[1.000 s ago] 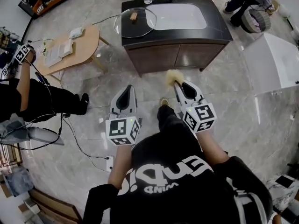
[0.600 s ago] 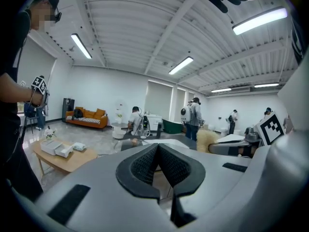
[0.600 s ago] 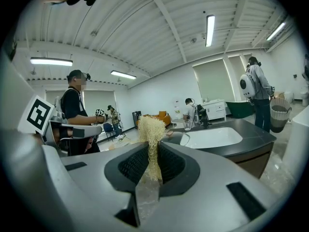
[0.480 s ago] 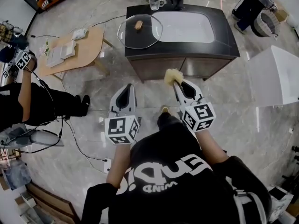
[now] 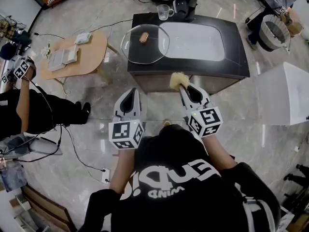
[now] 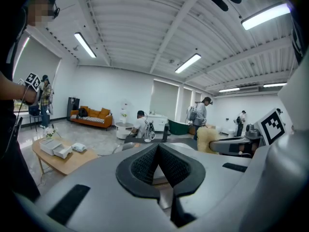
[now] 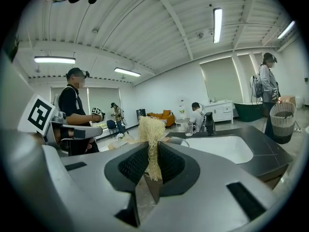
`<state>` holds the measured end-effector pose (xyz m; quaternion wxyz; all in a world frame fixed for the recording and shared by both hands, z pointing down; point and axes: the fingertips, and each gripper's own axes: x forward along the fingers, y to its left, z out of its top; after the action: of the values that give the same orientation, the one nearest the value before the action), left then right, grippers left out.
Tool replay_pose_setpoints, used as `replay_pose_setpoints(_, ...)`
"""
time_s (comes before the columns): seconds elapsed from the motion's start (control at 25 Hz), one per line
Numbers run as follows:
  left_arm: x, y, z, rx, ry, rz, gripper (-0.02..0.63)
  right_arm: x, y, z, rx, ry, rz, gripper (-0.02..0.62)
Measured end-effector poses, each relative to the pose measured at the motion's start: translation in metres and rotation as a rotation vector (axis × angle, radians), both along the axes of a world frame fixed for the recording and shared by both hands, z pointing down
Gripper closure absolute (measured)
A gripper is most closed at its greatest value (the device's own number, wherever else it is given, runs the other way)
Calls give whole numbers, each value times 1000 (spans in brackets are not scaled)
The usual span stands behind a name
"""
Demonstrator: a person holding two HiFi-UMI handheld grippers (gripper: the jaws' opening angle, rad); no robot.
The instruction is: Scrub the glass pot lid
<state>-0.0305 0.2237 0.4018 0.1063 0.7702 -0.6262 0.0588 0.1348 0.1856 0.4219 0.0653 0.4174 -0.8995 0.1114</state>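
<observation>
The glass pot lid (image 5: 145,43) with a brown knob lies flat on the left end of a dark cabinet top (image 5: 239,57), beside a white sink (image 5: 195,40). My right gripper (image 5: 182,87) is shut on a yellowish fibre scrubber (image 5: 177,79), held in the air just short of the cabinet's front. In the right gripper view the scrubber (image 7: 151,134) stands pinched between the jaws. My left gripper (image 5: 131,92) is shut and empty, level with the right one, over the floor. The left gripper view shows its jaws (image 6: 157,146) closed together, the lid's edge (image 6: 126,147) beyond.
A glass mug (image 5: 164,11) and a black device (image 5: 185,6) stand at the cabinet's back. A low wooden table (image 5: 91,52) is at the left, with a seated person (image 5: 29,105) and floor cables near it. A white block (image 5: 289,91) and a basket (image 5: 275,33) are at the right.
Both grippers have been carried forward together toward the cabinet, which now lies closer in the head view. The scrubber stays clamped in the right one; the left stays shut.
</observation>
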Motion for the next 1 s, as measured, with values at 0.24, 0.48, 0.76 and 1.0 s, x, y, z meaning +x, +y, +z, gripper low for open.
replay_pose_setpoints(0.24, -1, -33, -3, -2, -12, -20, 592, 6, -39, -8, 6, -11, -8, 549)
replay_pose_setpoints(0.48, -9, -52, 4, -13, -20, -34, 592, 2, -61, 5, -24, -11, -11, 549)
replay_pose_setpoints(0.76, -23, -93, 13, -25, -8, -28, 592, -9, -94, 14, -45, 16, -4, 549)
replay_pose_setpoints(1.0, -37, -150, 14, -25, 6, 0, 592, -21, -148, 9, -42, 27, 28, 549)
